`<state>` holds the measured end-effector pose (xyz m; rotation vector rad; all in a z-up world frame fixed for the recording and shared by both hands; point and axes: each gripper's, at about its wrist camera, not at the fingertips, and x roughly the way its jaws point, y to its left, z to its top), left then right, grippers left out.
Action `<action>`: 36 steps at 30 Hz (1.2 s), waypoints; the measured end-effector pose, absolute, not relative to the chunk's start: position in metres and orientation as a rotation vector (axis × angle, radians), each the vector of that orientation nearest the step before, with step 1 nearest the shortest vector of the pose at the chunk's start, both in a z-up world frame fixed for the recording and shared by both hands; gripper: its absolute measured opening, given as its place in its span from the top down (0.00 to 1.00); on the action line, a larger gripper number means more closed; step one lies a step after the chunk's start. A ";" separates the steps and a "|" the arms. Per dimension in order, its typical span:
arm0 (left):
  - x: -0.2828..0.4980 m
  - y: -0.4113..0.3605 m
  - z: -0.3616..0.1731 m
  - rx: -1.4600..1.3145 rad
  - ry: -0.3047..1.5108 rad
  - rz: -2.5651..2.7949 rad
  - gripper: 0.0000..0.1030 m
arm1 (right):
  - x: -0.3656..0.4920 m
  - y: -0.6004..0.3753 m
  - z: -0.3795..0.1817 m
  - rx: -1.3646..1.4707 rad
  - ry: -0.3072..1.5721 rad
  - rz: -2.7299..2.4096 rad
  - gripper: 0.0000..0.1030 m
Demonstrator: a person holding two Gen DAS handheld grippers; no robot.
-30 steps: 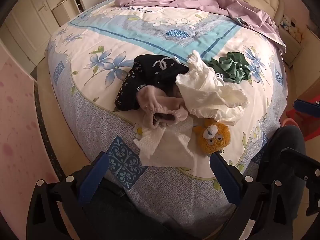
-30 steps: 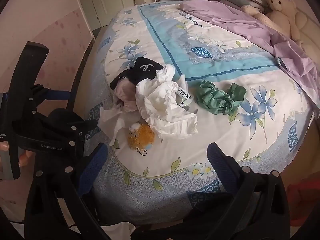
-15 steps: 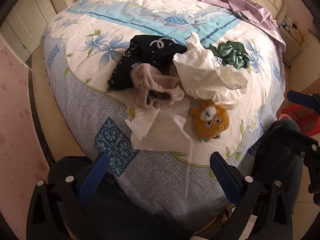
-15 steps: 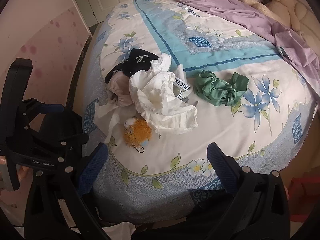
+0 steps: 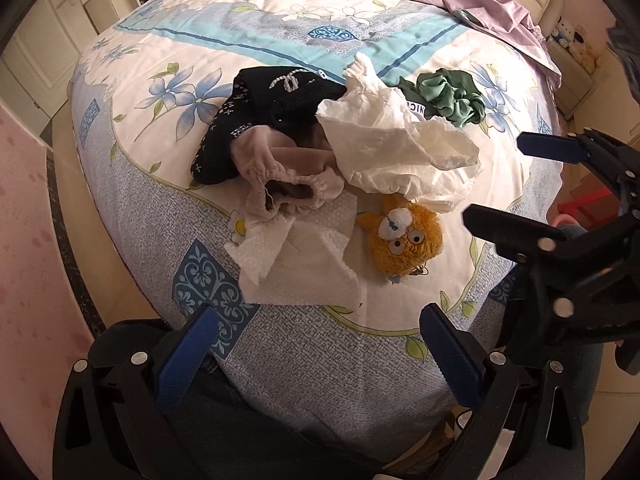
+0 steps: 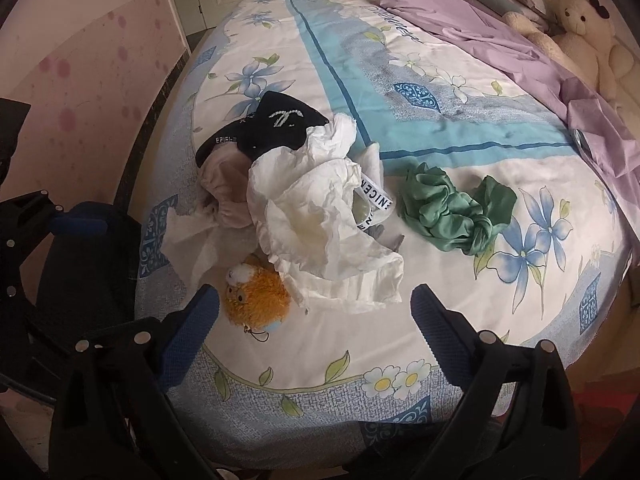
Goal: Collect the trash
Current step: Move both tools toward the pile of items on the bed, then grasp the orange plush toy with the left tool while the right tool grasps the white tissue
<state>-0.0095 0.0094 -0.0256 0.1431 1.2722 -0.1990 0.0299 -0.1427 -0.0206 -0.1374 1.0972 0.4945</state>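
**A:** Status on the tongs?

**B:** My left gripper (image 5: 316, 338) is spread wide and holds nothing. My right gripper (image 6: 314, 318) is the same, wide apart and empty. Both hang over the near edge of the flower-print bed (image 5: 320, 364).

**A:** Where's the trash?

**B:** The flat white embossed paper towel (image 5: 304, 268) lies just ahead of my left tongs, almost centred between the fingers, long axis running away from me and a bit left. The left is clearly nearer. From the right wrist camera the same towel (image 6: 192, 244) sits far to the left, outside the fingers.

**A:** Second piece?

**B:** The big crumpled white paper wad (image 6: 320, 220) is dead ahead of the right tongs, just past the fingertips. I'd judge that one belongs to the right.

**A:** Obstructions?

**B:** The beige elastic-cuffed garment (image 5: 280, 180) overlaps the towel's far end, so I'd pinch the near edge. The orange plush toy (image 5: 404, 240) touches the towel's right side and tucks under the wad. The black printed knit garment (image 5: 272, 108) is behind, and the green satin scrunchie (image 6: 452, 212) lies off to the right, apart from the pile. No bin is in view.
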 end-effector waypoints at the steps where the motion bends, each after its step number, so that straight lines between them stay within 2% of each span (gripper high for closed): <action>1: -0.009 0.008 -0.026 0.148 1.272 -0.200 0.04 | 0.031 -0.141 -0.023 -0.143 1.102 0.495 0.09; 31: 0.003 -0.010 -0.035 0.181 1.296 -0.236 0.04 | 0.052 -0.138 -0.036 -0.210 1.116 0.537 0.09; 36: 0.005 -0.012 -0.035 0.184 1.303 -0.237 0.04 | 0.062 -0.130 -0.044 -0.225 1.120 0.552 0.15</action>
